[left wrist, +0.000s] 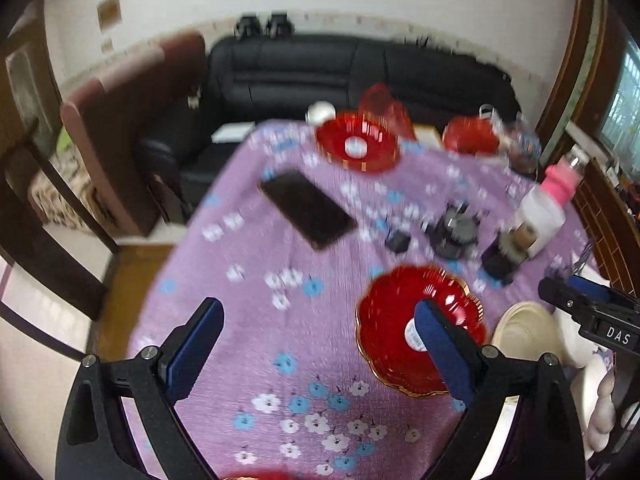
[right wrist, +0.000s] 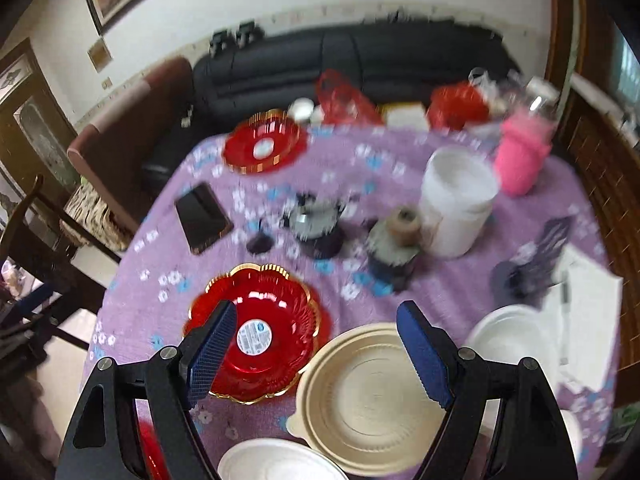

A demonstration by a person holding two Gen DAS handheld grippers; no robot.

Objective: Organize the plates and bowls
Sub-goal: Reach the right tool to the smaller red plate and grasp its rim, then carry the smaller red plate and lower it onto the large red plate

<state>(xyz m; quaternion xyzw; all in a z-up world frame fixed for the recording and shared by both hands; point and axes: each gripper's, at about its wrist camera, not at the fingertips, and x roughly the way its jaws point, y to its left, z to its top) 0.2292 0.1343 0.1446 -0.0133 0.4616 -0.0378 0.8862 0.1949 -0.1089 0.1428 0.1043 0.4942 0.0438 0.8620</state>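
1. Blue-padded, my right gripper [right wrist: 316, 350] hangs spread and empty over the beige bowl [right wrist: 368, 396]; beside it sits the red plate [right wrist: 256, 332].
2. My left gripper [left wrist: 320, 348] gapes too, holding nothing, above the purple tablecloth [left wrist: 256, 248].

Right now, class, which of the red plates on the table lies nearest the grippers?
The red plate beside the beige bowl; the other red plate sits at the table's far edge, by the sofa.
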